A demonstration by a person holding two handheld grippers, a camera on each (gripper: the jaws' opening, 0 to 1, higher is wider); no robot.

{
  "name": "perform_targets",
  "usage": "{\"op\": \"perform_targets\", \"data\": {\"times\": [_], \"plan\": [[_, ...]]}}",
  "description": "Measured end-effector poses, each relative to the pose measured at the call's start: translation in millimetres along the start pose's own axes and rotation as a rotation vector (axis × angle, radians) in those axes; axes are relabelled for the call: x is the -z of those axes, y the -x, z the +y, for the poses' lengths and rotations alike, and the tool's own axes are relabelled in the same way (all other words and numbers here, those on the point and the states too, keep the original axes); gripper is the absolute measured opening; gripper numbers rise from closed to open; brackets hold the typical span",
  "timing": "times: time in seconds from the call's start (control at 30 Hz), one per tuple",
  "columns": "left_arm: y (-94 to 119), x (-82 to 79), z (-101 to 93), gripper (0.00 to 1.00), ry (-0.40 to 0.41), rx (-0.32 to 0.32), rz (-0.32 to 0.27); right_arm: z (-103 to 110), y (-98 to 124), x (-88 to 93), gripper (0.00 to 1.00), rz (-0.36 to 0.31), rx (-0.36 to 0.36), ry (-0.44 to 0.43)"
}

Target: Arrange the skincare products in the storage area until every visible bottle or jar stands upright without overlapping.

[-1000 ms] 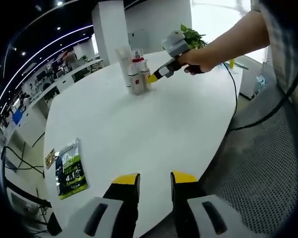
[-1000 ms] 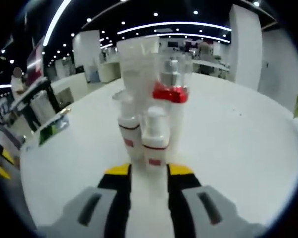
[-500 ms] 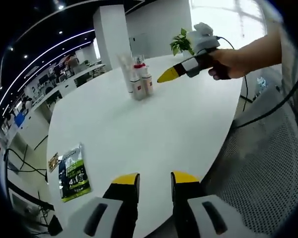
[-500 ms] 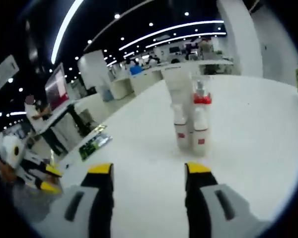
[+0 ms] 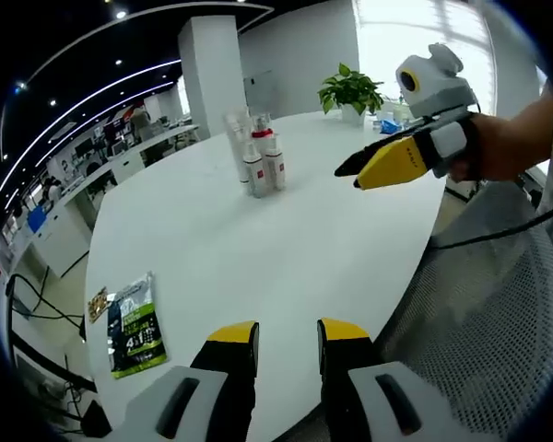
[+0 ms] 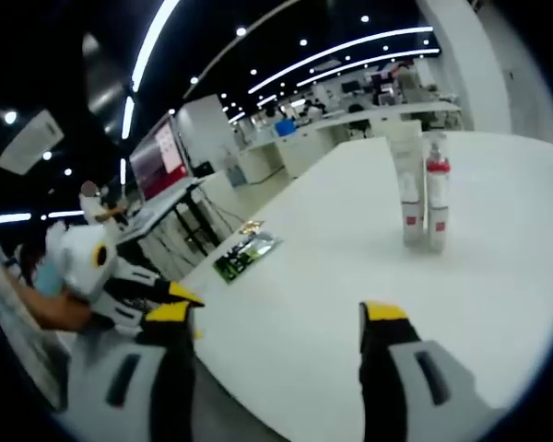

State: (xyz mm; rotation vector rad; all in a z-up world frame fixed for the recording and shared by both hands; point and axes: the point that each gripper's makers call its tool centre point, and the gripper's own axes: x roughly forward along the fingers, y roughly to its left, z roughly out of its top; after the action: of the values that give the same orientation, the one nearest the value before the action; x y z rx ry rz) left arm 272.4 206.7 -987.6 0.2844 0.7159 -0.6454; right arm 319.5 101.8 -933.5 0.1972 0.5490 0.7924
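Several skincare bottles [image 5: 256, 157] stand upright in a tight cluster far back on the white table [image 5: 258, 249]: a tall clear tube, a pump bottle with a red collar and small white bottles with red bands. The same bottles [image 6: 419, 193] appear at the right of the right gripper view. My right gripper [image 6: 278, 315] is open and empty, well back from them; a hand holds this right gripper [image 5: 369, 168] above the table's right edge. At the near edge my left gripper [image 5: 286, 333] has its jaws close together with nothing between them. That left gripper [image 6: 170, 304] shows beside the table.
A green packet [image 5: 134, 322] lies flat near the table's left edge, and the same packet [image 6: 247, 253] is seen from the other side. A potted plant [image 5: 350, 90] stands at the far edge. A mesh chair [image 5: 479, 313] sits to the right.
My right gripper has pulled back from the bottles to the table's near side and its jaws have spread wide. The bottles stay standing. My left gripper holds its place.
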Motion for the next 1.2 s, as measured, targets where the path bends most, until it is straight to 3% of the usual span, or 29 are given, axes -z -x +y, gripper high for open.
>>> {"op": "perform_targets", "data": {"times": [0.13, 0.2, 0.27, 0.43, 0.5, 0.57, 0.67, 0.73, 0.8, 0.83, 0.93, 0.97, 1.07, 1.1, 1.2], "plan": [[1.2, -2.3, 1.4, 0.26, 0.004, -0.006, -0.017, 9.3, 1.2, 17.8, 0.75, 0.047, 0.012, 0.009], [1.5, -3.1, 1.8, 0.26, 0.008, -0.007, -0.021, 20.2, -1.1, 27.0, 0.74, 0.069, -0.025, -0.069], [1.0, -3.0, 2.0, 0.26, 0.011, -0.007, -0.019, 22.2, -3.8, 32.2, 0.74, 0.08, -0.011, -0.047], [1.0, 1.5, 7.9, 0.3, 0.03, -0.023, -0.007, 43.3, -7.0, 46.4, 0.7, 0.16, -0.056, 0.039], [3.7, 2.9, 15.1, 0.3, 0.043, -0.062, -0.014, 49.7, -7.6, 51.4, 0.68, 0.169, -0.083, 0.031], [2.8, 9.6, 17.6, 0.3, 0.077, -0.067, 0.016, 49.7, -8.1, 54.2, 0.69, 0.181, -0.078, 0.043], [2.0, 8.4, 17.0, 0.31, 0.074, -0.061, 0.011, 45.5, -7.5, 52.2, 0.69, 0.188, -0.054, 0.076], [1.2, 7.2, 15.8, 0.34, 0.086, -0.051, 0.006, 30.0, -3.1, 48.6, 0.68, 0.196, 0.041, 0.148], [-2.5, 6.9, 11.1, 0.36, 0.157, -0.011, 0.001, 15.1, 1.1, 50.1, 0.68, 0.226, 0.114, 0.241], [-2.7, 8.3, 10.9, 0.36, 0.217, 0.001, 0.012, 11.1, 1.4, 49.5, 0.68, 0.224, 0.128, 0.291], [-0.2, 3.0, 16.8, 0.36, 0.202, -0.017, -0.025, 3.4, -0.2, 43.4, 0.64, 0.168, 0.181, 0.39], [-1.1, 2.3, 16.9, 0.36, 0.215, -0.014, -0.027, 1.5, 0.0, 48.4, 0.62, 0.212, 0.19, 0.39], [-4.8, 1.9, 21.8, 0.39, 0.29, -0.007, -0.021, 14.0, -0.5, 28.8, 0.6, 0.104, 0.154, 0.43], [-6.2, 1.8, 23.4, 0.43, 0.28, -0.007, -0.021, 13.7, 2.2, 34.3, 0.61, 0.129, 0.155, 0.423], [-17.3, 0.5, 44.0, 0.63, 0.384, -0.065, -0.029, 15.0, -0.9, 39.0, 0.62, 0.152, 0.15, 0.451]]}}
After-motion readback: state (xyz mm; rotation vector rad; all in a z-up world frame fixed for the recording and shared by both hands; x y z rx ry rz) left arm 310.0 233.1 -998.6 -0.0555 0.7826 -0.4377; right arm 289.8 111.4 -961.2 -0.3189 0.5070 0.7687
